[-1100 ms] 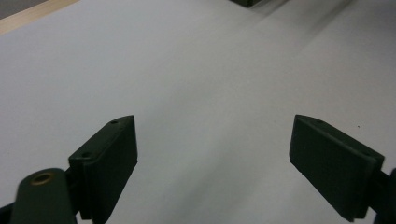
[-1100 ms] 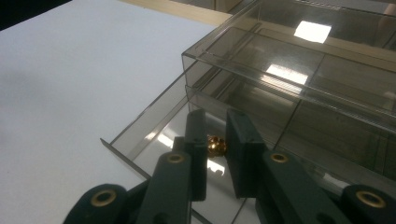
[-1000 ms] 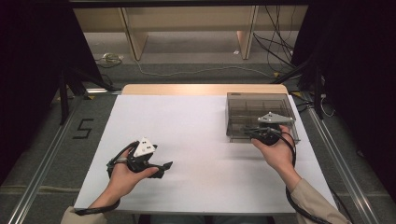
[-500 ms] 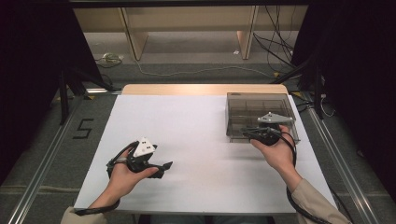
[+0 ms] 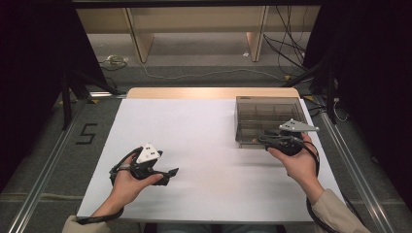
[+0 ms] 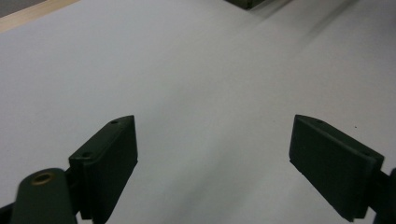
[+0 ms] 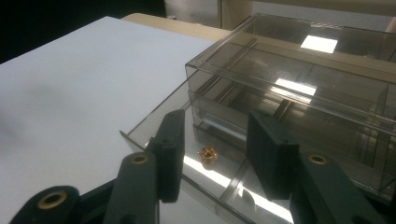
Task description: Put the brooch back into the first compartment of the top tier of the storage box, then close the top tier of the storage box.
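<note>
Table (image 5: pixel 194 145): white sheet, smoky clear box (image 5: pixel 267 114) at far right, bottom drawer (image 7: pixel 154 126) pulled out toward person.

Right tool (image 5: pixel 265 138) at drawer front, jaws just opening, apart now, gripping nothing. Left tool (image 5: pixel 172 172) idle at near left, jaws wide, nothing between.

Small brass nut (image 7: pixel 207 153) lying loose in front drawer compartment, beyond right jaws.

Step, likely: nut dropped off. Next: back out clear of drawer lip without snagging, maybe push drawer shut squarely.

Right gripper view: nut, dividers. High view: both hands, box position; nut too small to see.
</note>
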`<state>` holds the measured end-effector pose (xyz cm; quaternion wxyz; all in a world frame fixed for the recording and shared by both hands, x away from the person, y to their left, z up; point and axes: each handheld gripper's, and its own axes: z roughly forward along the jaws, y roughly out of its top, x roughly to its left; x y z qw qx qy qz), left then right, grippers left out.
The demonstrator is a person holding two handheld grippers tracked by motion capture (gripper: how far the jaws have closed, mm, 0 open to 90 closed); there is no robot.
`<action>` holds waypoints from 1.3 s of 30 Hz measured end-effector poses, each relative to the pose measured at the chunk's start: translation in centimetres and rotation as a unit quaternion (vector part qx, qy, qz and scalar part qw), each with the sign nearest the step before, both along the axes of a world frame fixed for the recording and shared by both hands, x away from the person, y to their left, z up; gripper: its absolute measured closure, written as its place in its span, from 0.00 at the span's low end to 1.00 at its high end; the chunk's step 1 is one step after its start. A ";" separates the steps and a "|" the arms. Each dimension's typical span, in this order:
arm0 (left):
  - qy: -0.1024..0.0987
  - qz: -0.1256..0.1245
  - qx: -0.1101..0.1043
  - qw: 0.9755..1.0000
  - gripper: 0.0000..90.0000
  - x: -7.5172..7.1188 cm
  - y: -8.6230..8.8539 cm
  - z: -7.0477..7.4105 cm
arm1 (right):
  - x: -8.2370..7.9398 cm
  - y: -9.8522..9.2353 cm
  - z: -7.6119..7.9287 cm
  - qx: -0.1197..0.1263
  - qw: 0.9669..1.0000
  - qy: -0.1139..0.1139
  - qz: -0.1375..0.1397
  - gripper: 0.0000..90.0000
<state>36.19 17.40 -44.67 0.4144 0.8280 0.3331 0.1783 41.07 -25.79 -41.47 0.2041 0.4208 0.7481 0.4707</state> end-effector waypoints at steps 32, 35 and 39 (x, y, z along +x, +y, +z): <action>0.001 0.009 0.001 1.000 0.17 -0.2 -0.3 0.1 | -2.3 -3.1 0.3 -0.037 0.999 -0.021 0.000 1.00; -0.003 0.011 -0.002 1.000 0.17 -0.3 -0.1 0.3 | -2.6 -3.2 0.2 -0.040 0.999 -0.021 -0.002 1.00; -0.002 0.010 0.003 1.000 0.17 -0.4 -0.1 0.1 | -2.9 -3.5 0.1 -0.047 0.999 -0.018 -0.005 1.00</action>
